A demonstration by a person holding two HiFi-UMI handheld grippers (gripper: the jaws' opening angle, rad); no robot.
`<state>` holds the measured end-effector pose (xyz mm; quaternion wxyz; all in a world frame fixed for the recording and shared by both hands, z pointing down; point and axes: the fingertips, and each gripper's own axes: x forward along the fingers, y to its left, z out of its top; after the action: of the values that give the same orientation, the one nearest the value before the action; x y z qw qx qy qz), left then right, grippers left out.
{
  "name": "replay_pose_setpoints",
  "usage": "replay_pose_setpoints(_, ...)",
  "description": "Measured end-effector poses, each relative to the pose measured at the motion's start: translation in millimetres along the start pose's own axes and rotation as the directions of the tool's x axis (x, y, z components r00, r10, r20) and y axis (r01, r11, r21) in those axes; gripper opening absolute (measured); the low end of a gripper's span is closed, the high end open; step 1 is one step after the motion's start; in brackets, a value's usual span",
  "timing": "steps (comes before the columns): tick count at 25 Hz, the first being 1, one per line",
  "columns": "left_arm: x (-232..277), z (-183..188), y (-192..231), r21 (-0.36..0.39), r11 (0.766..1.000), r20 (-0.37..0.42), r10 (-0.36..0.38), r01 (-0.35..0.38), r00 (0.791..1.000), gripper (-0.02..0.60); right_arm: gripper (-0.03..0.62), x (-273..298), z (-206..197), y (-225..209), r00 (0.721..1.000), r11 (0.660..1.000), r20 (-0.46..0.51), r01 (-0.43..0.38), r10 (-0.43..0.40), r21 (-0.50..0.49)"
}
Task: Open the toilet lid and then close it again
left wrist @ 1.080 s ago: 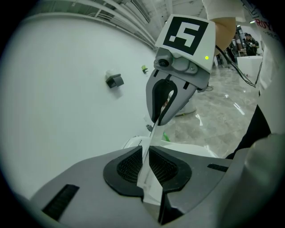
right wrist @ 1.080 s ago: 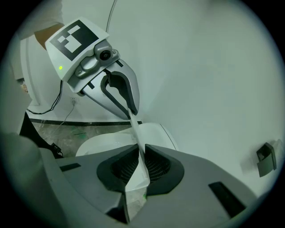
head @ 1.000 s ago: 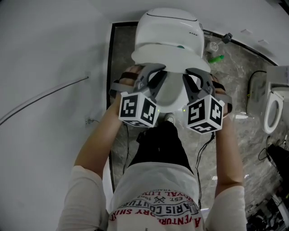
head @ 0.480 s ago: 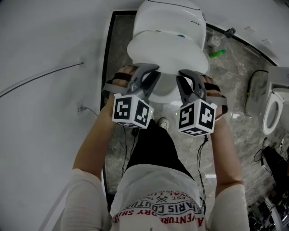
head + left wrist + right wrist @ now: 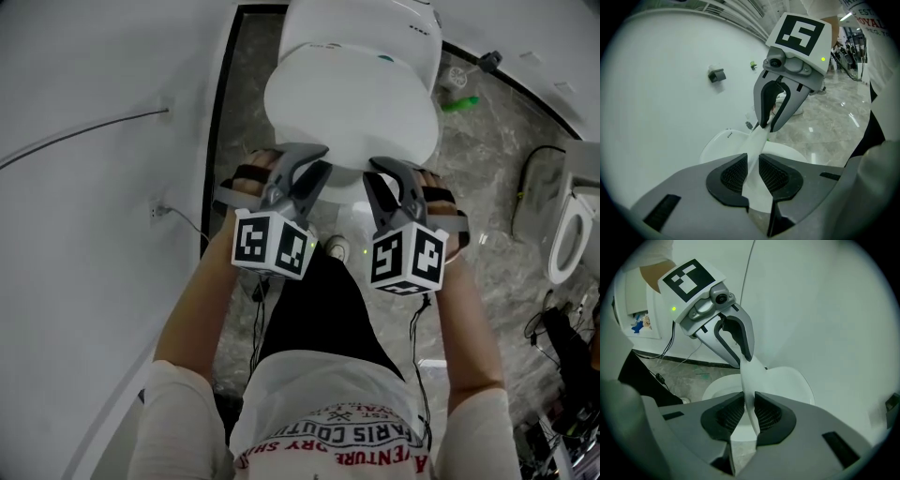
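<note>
The white toilet lid point(image 5: 352, 103) lies low over the bowl, tilted only a little, with the tank point(image 5: 361, 23) behind it. Both grippers hold its front edge. My left gripper point(image 5: 305, 155) has the thin lid edge point(image 5: 753, 154) between its pads, and its jaws are opening. My right gripper point(image 5: 386, 169) is shut on the same edge point(image 5: 749, 380), a hand's width to the right. Each gripper view shows the other gripper clamped further along the rim: the right gripper point(image 5: 768, 125) and the left gripper point(image 5: 743, 359). The seat point(image 5: 787, 380) shows below the lid.
A white wall point(image 5: 94, 187) with a thin cable point(image 5: 84, 131) runs along the left. A second toilet point(image 5: 567, 230) stands at the right edge. A green item point(image 5: 459, 103) lies on the marble floor beside the tank. The person's legs point(image 5: 319, 309) stand right before the bowl.
Both grippers have come down and toward the person with the lid edge between them. The lid has swung down from half raised to nearly flat over the bowl.
</note>
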<state>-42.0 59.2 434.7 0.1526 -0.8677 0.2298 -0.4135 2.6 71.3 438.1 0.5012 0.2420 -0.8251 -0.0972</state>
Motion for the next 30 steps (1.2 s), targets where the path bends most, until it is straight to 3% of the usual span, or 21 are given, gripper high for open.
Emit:
replay_pose_setpoints(9,10.1,-31.4,-55.2,-0.028,0.999,-0.049,-0.033,0.032,0.998,0.094,0.052,21.6,-23.4,55.8,0.998,0.998,-0.01,-0.06,0.059,-0.03)
replay_pose_setpoints(16,21.7,-62.3,-96.9,0.011,0.996,-0.095,-0.089,0.091,0.991,0.101,0.063,44.0,-39.5,98.2,0.995,0.994,0.006,-0.101,0.102,-0.031)
replay_pose_setpoints(26,43.9,-106.1,-147.4,0.019,0.989,-0.112,-0.144,0.147,0.983,0.113,0.066,80.1,-62.9,149.2,0.991,0.988,-0.034,-0.131,0.128,-0.08)
replay_pose_setpoints(30,57.1,-121.8,-166.8,0.008,0.986,-0.12,-0.164,0.167,0.979,0.117,0.067,97.7,-76.4,168.5,0.987,0.985,-0.027,-0.163,0.161,-0.05)
